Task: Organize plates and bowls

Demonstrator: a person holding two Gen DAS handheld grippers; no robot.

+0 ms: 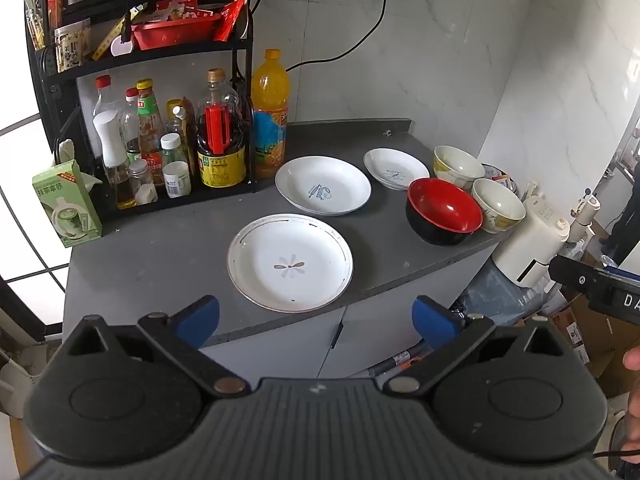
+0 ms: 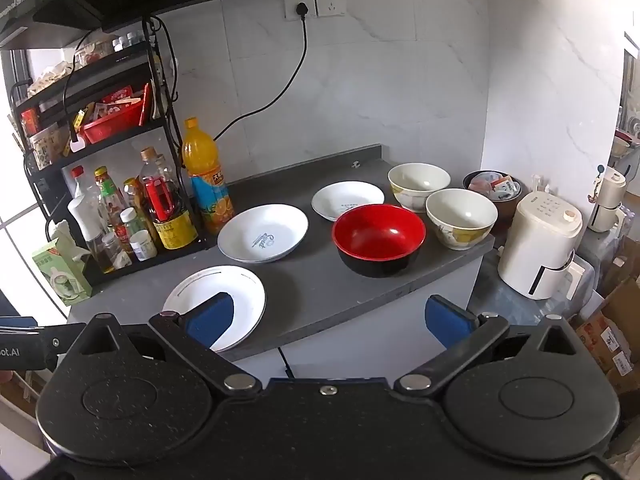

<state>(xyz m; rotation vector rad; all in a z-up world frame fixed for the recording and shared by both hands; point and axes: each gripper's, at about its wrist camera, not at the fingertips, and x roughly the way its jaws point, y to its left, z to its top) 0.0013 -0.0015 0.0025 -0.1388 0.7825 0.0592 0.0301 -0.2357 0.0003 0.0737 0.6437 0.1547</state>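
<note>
round glossy plates (image 1: 290, 263) | red-lined bowl (image 2: 379, 233) | matte grey counter (image 1: 160, 256)

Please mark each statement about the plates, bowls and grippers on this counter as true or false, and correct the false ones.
1. Three white plates lie on the counter. True: the flower plate, the middle plate and the small plate.
2. The red bowl is stacked inside a cream bowl. False: it stands alone on the counter.
3. The left gripper holds a plate. False: it is open and empty.
4. The right gripper is open. True.
5. Two cream bowls stand right of the red bowl. True.
</note>
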